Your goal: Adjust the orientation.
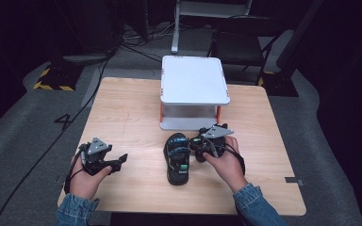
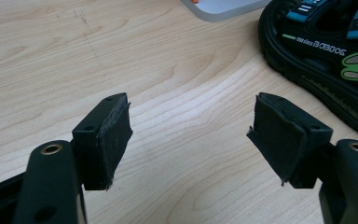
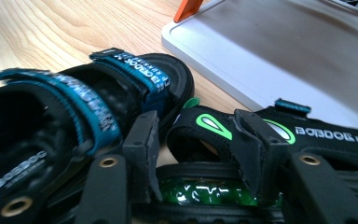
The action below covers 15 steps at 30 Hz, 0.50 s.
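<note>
Dark floor and tangled cables surround a pale wooden counter point(image 1: 132, 113), and the far room is too dim to read. A white two-level stand point(image 1: 194, 80) with orange posts sits at the counter's far middle; its lower shelf point(image 3: 298, 56) lies bare just beyond the right tool, and the upper plate hides most of that shelf from above.

Two black sandals lie in front of the stand. From above, the first sandal point(image 1: 177, 157), with blue straps, shows whole, just to the left of the right tool point(image 1: 202, 147). The second sandal point(image 3: 270, 140), with green marks, sits under the right hand point(image 1: 225, 165) and is mostly covered by it in the high view. In the right gripper view the tool point(image 3: 196, 158) stands narrowed astride this sandal's strap. One pad seems to touch the strap on its inner side, but whether both press on it is hard to tell. The near sandal parts are blurred and cut off at the bottom edge.

Well to the left, the left tool point(image 1: 118, 162) rests low over bare wood, held by the left hand point(image 1: 87, 176). In its own view the left tool point(image 2: 191, 135) stands wide with nothing between the pads, and the blue-strapped sandal point(image 2: 321, 56) lies ahead to its right, cut off by the frame. Open counter stretches ahead of the left tool up to the far edge; the near edge runs close under both sleeves.
</note>
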Each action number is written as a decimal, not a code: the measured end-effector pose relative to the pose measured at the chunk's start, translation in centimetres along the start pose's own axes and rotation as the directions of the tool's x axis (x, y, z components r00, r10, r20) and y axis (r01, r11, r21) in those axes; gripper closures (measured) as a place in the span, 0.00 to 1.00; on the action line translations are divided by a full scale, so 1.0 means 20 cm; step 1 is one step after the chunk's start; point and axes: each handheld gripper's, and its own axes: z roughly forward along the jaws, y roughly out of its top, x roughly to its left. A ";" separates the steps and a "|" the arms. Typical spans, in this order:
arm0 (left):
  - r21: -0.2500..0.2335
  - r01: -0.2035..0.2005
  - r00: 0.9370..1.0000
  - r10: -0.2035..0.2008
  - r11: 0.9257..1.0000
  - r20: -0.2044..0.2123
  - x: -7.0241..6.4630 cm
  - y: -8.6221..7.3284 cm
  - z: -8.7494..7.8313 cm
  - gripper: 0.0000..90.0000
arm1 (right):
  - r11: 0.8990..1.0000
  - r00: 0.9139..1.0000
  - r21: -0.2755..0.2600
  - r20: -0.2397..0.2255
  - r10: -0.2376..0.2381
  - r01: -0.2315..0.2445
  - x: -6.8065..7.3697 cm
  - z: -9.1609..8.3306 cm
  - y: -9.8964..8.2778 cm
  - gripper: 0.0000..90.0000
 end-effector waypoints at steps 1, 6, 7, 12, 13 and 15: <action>-0.001 0.002 1.000 -0.002 1.000 0.005 0.00 0.00 0.00 0.31 | 1.000 1.000 -0.006 -0.004 0.008 -0.008 0.00 -0.01 -0.01 0.60; 0.005 -0.006 1.000 0.006 1.000 0.020 -0.02 0.02 0.03 0.31 | 1.000 0.999 -0.011 -0.017 0.027 -0.027 0.01 -0.07 -0.05 0.61; 0.006 -0.013 1.000 0.013 1.000 0.021 -0.02 0.02 0.04 0.31 | 0.999 0.999 -0.014 -0.021 0.033 -0.033 0.01 -0.09 -0.06 0.62; 0.007 -0.021 0.999 0.021 1.000 0.027 -0.02 0.04 0.06 0.31 | 0.999 0.998 -0.020 -0.030 0.050 -0.051 0.00 -0.15 -0.10 0.63; 0.006 -0.026 0.999 0.026 1.000 0.031 -0.02 0.04 0.06 0.31 | 0.999 0.998 -0.017 -0.030 0.051 -0.051 0.00 -0.16 -0.11 0.63; 0.005 -0.023 0.999 0.022 1.000 0.032 -0.03 0.05 0.07 0.31 | 0.998 0.999 -0.024 -0.015 0.051 -0.052 -0.01 -0.21 -0.12 0.63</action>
